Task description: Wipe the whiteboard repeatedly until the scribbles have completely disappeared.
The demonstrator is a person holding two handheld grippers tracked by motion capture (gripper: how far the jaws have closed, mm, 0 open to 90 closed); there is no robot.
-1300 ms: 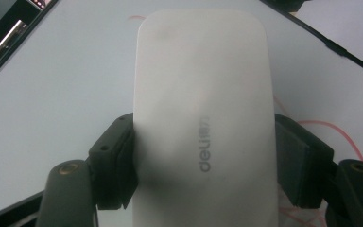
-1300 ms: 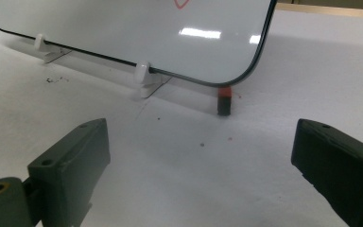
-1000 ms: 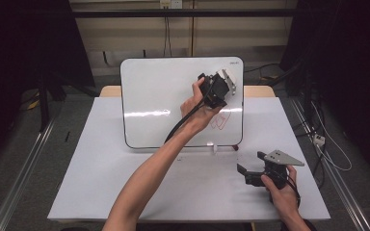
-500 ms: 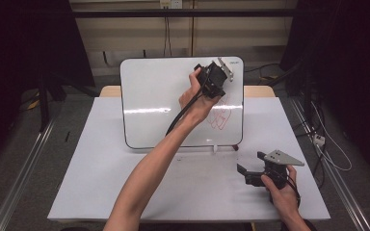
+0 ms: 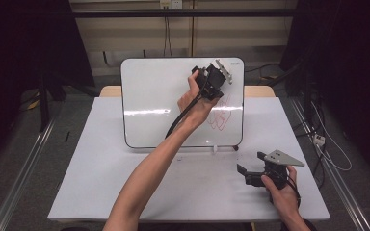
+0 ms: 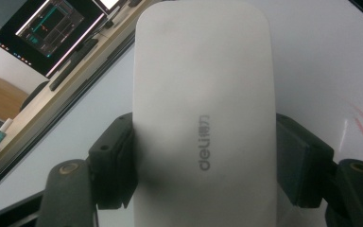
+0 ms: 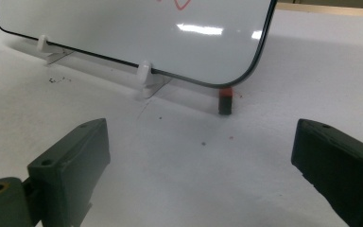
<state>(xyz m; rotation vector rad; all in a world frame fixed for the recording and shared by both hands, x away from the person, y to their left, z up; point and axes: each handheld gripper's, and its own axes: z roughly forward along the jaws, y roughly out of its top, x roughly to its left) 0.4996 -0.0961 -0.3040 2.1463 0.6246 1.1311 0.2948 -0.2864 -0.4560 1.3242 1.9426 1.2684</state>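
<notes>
In the high view the left gripper (image 5: pixel 211 79) is raised at upper centre, against the upper right part of the whiteboard (image 5: pixel 154 96), which stands on the table (image 5: pixel 101 173). Its fingers pinch a white eraser (image 6: pixel 203 109); in the left gripper view the eraser fills the middle of the frame, with a black pad touching each of its long sides. Red marks (image 5: pixel 221 115) sit on the board just below the left hand. The right gripper (image 5: pixel 248 175) rests low on the table at lower right, well apart from the board, its fingers spread with nothing between them. Ahead of them, in the right gripper view, a small red-and-black piece (image 7: pixel 225 101) stands by the board's lower corner
</notes>
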